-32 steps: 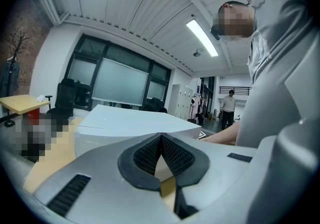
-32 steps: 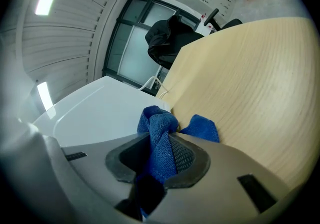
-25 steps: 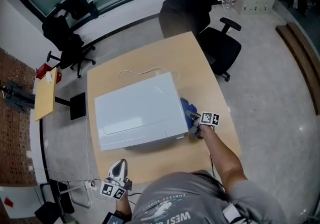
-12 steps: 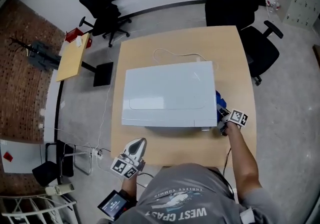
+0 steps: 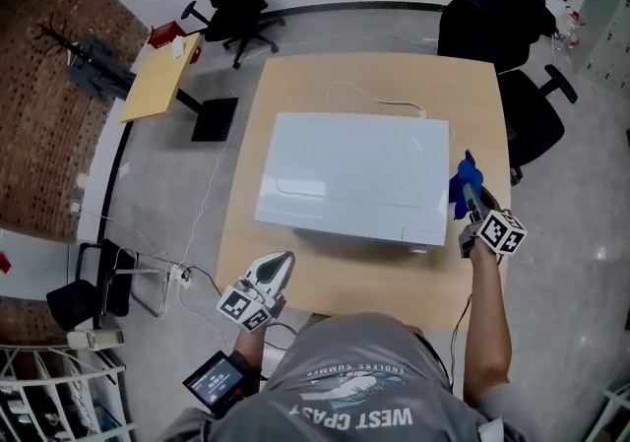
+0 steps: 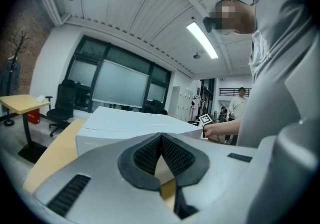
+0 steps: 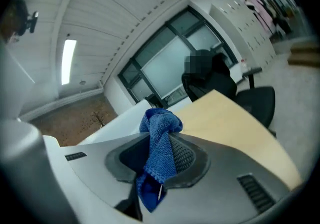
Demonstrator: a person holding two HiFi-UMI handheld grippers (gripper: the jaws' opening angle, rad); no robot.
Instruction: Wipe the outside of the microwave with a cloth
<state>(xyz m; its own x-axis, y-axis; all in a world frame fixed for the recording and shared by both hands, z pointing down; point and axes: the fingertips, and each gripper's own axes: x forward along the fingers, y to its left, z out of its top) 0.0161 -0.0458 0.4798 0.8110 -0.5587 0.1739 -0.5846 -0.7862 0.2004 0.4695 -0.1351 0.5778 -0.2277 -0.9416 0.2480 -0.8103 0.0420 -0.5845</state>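
The cloth (image 7: 159, 118), blue, is clamped between the jaws of the right gripper (image 5: 470, 196). One bunched end stands up past the jaw tips; the other end hangs down behind the pads. In the head view the cloth sits just beside the right side wall of the microwave (image 5: 354, 174), near its rear corner. Contact with the wall cannot be confirmed.

The microwave is white and lies near the middle of the table (image 5: 472, 95), its flat top facing the camera. A white cable (image 5: 369, 97) runs in a loop across the table behind it.

The right gripper is held at the right edge of the table, jaws pointing away from the person along the microwave's side. Its marker cube (image 5: 501, 231) sits just behind the jaws.

The left gripper (image 5: 281, 265) is at the near left edge of the table, in front of the microwave and apart from it. Its jaws are fully closed, pad against pad, with nothing between them. In the left gripper view they point toward the microwave's front corner.

A black chair (image 5: 502, 17) stands past the far right corner of the table. A small side table (image 5: 157, 86) stands well apart to the left
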